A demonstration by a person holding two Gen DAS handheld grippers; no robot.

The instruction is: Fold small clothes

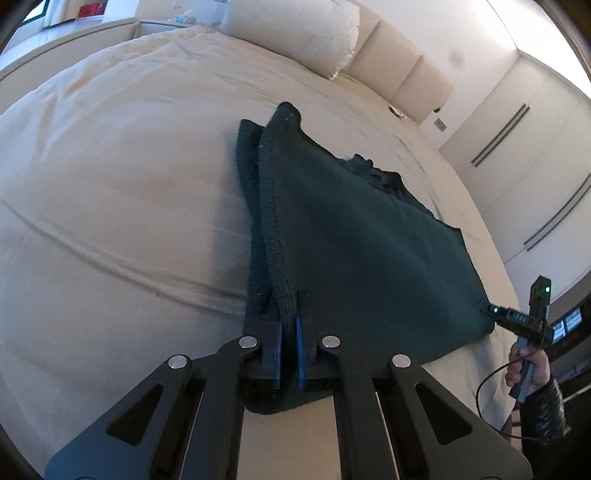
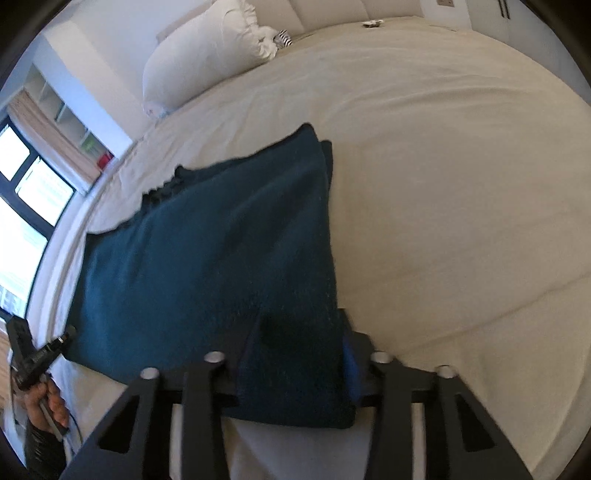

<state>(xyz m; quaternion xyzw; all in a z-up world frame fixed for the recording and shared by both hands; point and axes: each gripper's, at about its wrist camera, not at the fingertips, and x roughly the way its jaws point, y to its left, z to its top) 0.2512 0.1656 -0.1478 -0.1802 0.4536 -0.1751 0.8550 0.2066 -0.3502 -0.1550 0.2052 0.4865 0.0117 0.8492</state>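
A dark green knitted garment (image 1: 354, 236) lies partly folded on the cream bed, its near edge lifted off the sheet. My left gripper (image 1: 290, 325) is shut on the garment's near left corner, cloth pinched between the blue pads. My right gripper (image 2: 299, 354) is shut on the garment (image 2: 207, 258) at its near right corner, cloth bunched between the fingers and hiding the pads. In the left wrist view the right gripper (image 1: 493, 310) shows at the garment's far right corner. In the right wrist view the left gripper (image 2: 68, 334) shows at the cloth's left edge.
The cream bed sheet (image 1: 110, 184) spreads widely to the left. A white pillow (image 1: 295, 29) and padded headboard (image 1: 402, 74) stand at the far end. Wardrobe doors (image 1: 524, 147) are on the right. A window (image 2: 22, 206) and shelves lie left in the right wrist view.
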